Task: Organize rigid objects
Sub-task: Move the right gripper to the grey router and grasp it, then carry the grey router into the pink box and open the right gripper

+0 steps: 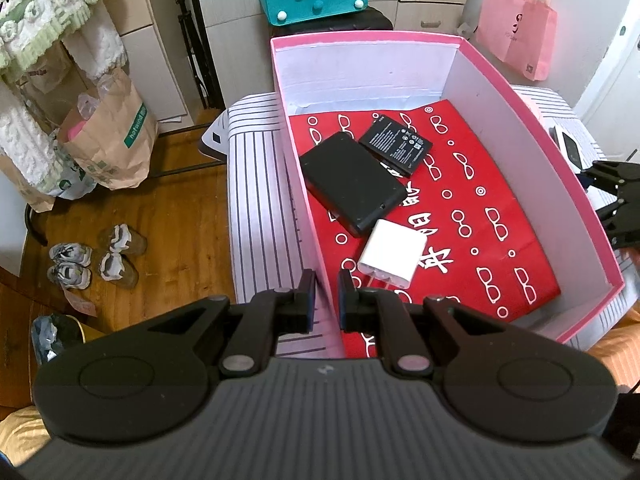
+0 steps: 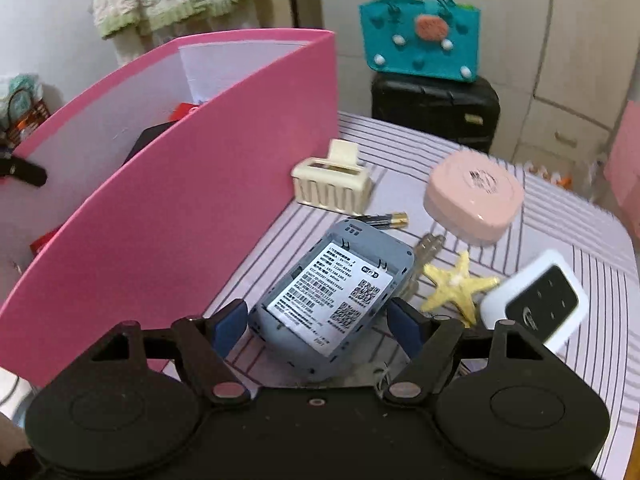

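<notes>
A pink box (image 1: 540, 128) lined with red patterned paper holds a black power bank (image 1: 352, 184), a black battery (image 1: 394, 144) and a white charger (image 1: 392, 258). My left gripper (image 1: 326, 296) is shut on the box's near left wall, one pad on each side. In the right wrist view, a grey pocket router (image 2: 332, 284) lies label up on the striped cloth beside the pink box (image 2: 200, 200). My right gripper (image 2: 316, 324) is open and low, straddling the router with small gaps at the blue pads.
Past the router lie a cream hair clip (image 2: 332, 180), an AA battery (image 2: 386, 220), a key (image 2: 430, 246), a pink round case (image 2: 474, 196), a yellow starfish (image 2: 456, 284) and a white remote-like device (image 2: 536, 304). A teal bag (image 2: 424, 44) sits on a black suitcase behind.
</notes>
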